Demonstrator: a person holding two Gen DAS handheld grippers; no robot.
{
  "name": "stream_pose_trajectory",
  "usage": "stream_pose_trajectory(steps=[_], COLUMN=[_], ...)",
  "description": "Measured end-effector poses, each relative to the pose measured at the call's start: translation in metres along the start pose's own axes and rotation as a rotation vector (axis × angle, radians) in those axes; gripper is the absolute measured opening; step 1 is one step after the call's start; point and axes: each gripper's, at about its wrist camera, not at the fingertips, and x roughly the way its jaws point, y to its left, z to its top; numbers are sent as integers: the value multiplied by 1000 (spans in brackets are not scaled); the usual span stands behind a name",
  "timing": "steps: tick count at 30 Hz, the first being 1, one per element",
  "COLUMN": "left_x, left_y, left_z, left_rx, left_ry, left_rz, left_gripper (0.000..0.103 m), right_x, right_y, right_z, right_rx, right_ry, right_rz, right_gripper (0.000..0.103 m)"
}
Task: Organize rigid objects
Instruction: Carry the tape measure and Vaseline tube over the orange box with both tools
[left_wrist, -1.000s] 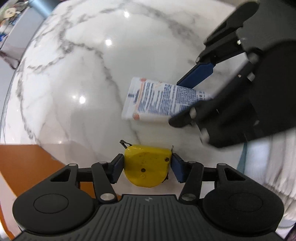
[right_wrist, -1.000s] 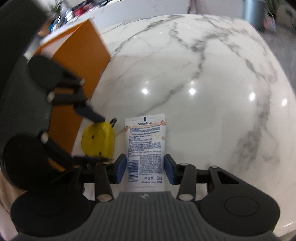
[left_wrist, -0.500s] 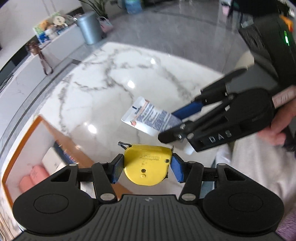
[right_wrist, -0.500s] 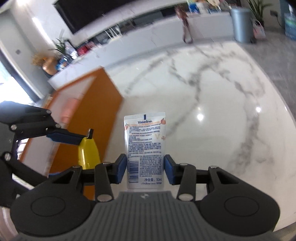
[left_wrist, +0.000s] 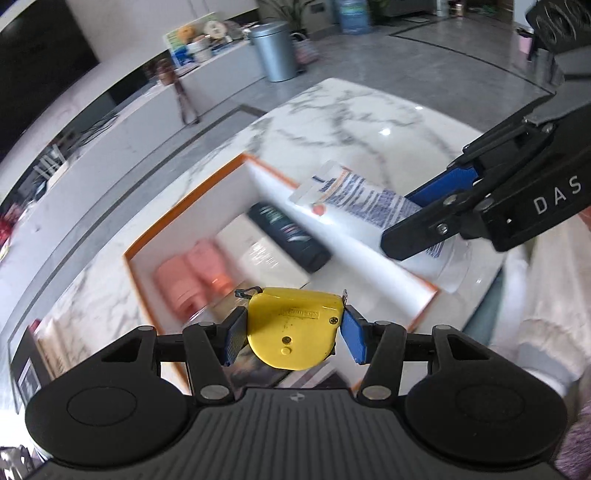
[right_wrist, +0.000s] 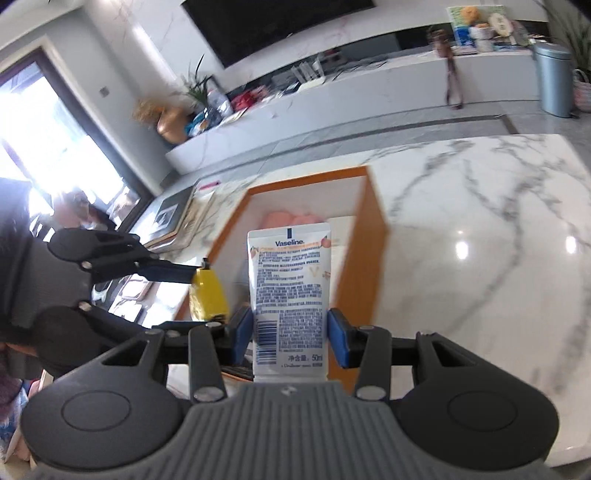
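My left gripper (left_wrist: 293, 339) is shut on a yellow tape measure (left_wrist: 293, 326) and hangs above the near end of an orange-rimmed white box (left_wrist: 255, 173). Inside the box lie two pink bottles (left_wrist: 192, 273), a white carton (left_wrist: 258, 251) and a dark bottle (left_wrist: 291, 232). My right gripper (right_wrist: 290, 338) is shut on a white Vaseline tube (right_wrist: 290, 291), held over the box's right side. In the left wrist view that tube (left_wrist: 362, 206) and the right gripper (left_wrist: 454, 214) hover at the right. In the right wrist view the tape measure (right_wrist: 207, 295) and left gripper (right_wrist: 197, 282) are at the left.
The box (right_wrist: 364, 236) sits on a white marble table (right_wrist: 480, 229). Papers and a framed picture (right_wrist: 166, 218) lie beyond the box's far-left side. A person's sleeve (left_wrist: 543, 325) shows at the right. A grey bin (left_wrist: 273, 48) and a low counter stand on the floor beyond.
Both grippers have lifted their objects off the marble and carried them over the orange-rimmed box. The box's inside with its bottles has come into view.
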Motion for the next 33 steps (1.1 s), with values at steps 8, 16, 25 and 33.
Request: stream_pose_trajectory(steps=[8,16,25,33], left_x=[22,44,57,60], left_y=[21,37,50,55], left_z=[-27,-49,-58,-58], left_rx=[-4,49,92,67], left_ry=[-14,-49,-84,-113], left_rz=[15,-50,-65,-77], left_gripper=[63,63,63,63], right_x=[83,130,152,147], right_y=[34,44,51,52], right_z=[6,-12,-15,-4], right_rx=[35,-54,-94,-221], right_ry=[174,274,386,374], right_rz=[-118,-269,-305,-327], right_gripper=[45,45,12,14])
